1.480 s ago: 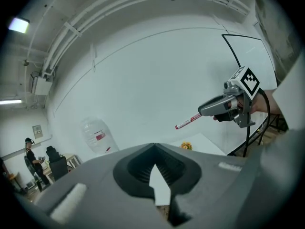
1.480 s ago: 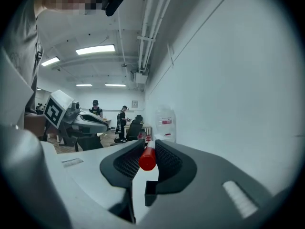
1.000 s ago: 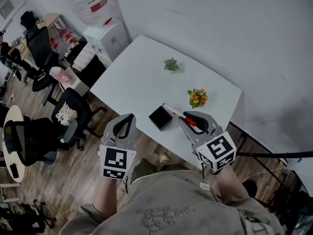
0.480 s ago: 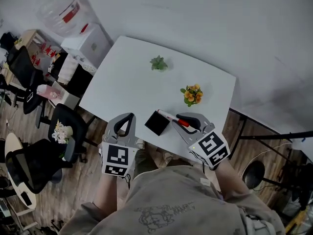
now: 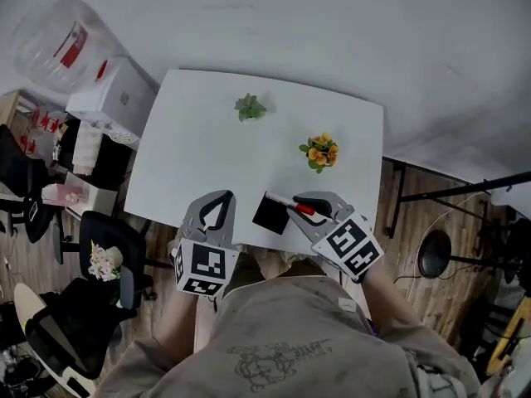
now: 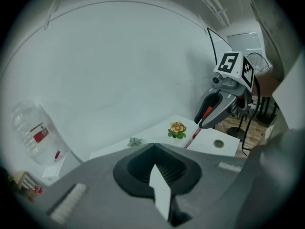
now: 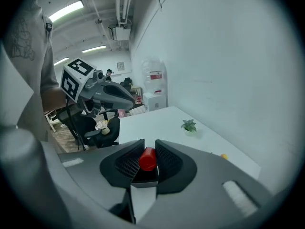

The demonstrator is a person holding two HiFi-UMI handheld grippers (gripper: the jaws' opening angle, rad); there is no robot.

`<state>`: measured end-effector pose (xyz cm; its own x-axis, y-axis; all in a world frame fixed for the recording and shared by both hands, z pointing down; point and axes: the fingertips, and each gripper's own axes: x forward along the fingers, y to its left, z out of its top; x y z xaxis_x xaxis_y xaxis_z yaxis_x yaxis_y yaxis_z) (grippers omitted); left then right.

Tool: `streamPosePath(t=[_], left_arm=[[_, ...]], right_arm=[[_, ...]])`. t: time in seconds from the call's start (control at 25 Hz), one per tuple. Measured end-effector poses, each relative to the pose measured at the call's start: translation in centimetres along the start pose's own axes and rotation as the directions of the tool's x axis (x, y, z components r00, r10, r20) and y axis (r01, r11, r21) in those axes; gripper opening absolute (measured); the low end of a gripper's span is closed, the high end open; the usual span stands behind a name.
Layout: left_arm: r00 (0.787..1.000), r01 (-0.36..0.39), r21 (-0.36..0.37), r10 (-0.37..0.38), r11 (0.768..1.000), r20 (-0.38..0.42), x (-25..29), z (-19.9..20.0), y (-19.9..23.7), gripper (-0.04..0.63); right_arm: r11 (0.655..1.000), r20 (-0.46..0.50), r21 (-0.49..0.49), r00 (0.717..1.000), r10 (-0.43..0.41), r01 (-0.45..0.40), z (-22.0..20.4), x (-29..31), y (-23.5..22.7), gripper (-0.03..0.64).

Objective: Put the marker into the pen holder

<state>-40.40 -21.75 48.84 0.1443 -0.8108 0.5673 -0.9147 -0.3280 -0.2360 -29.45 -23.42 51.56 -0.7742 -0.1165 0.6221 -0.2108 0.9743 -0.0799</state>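
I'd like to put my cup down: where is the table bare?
The broad left half of the table, between the green plant and the left gripper, is bare. Crowded: the near edge, where pen holder, marker and right gripper meet.

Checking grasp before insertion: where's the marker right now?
Head view, lower centre-right: the marker is clamped in the right gripper, red cap between the jaws, its white end pointing left at the black pen holder by the table's near edge.

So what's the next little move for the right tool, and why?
Probably tip the marker upright and lower it into the black pen holder. The right tool is shut on the marker's red end, and its white end hangs near the holder's opening.
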Motion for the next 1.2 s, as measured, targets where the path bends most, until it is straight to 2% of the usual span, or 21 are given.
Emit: streamPosePath(t=[0.16, 0.36, 0.64, 0.8, 0.92, 1.2], left_arm=[[0.995, 0.097, 0.031, -0.097, 0.995, -0.002, 1.0, -0.9, 0.3, 0.000], [0.978, 0.209, 0.091, -0.210, 0.974, -0.002, 2.1, -1.4, -0.5, 0.000], [0.953, 0.303, 0.165, -0.301, 0.939, -0.035, 3.7, -2.7, -2.2, 0.000], [0.943, 0.332, 0.182, -0.328, 0.925, -0.053, 4.0, -3.4, -3.0, 0.000], [0.945, 0.327, 0.214, -0.319, 0.920, -0.074, 3.8, -4.2, -3.2, 0.000], [0.948, 0.316, 0.209, -0.298, 0.926, -0.111, 3.5, -6.2, -2.9, 0.000]], right_arm=[[0.998, -0.057, 0.040, 0.998, -0.038, 0.041, -0.5, 1.2, 0.9, 0.098], [0.993, -0.115, 0.102, 0.993, -0.039, 0.051, -1.4, 2.4, 2.3, 0.098], [0.986, -0.227, 0.133, 0.972, -0.066, 0.098, -3.7, 3.2, 3.1, 0.098], [0.988, -0.306, 0.099, 0.948, -0.083, 0.118, -5.5, 3.8, 3.4, 0.100], [0.991, -0.369, 0.062, 0.925, -0.091, 0.122, -7.2, 4.6, 3.7, 0.100], [0.996, -0.448, 0.025, 0.892, -0.066, 0.086, -10.0, 7.4, 3.8, 0.100]])
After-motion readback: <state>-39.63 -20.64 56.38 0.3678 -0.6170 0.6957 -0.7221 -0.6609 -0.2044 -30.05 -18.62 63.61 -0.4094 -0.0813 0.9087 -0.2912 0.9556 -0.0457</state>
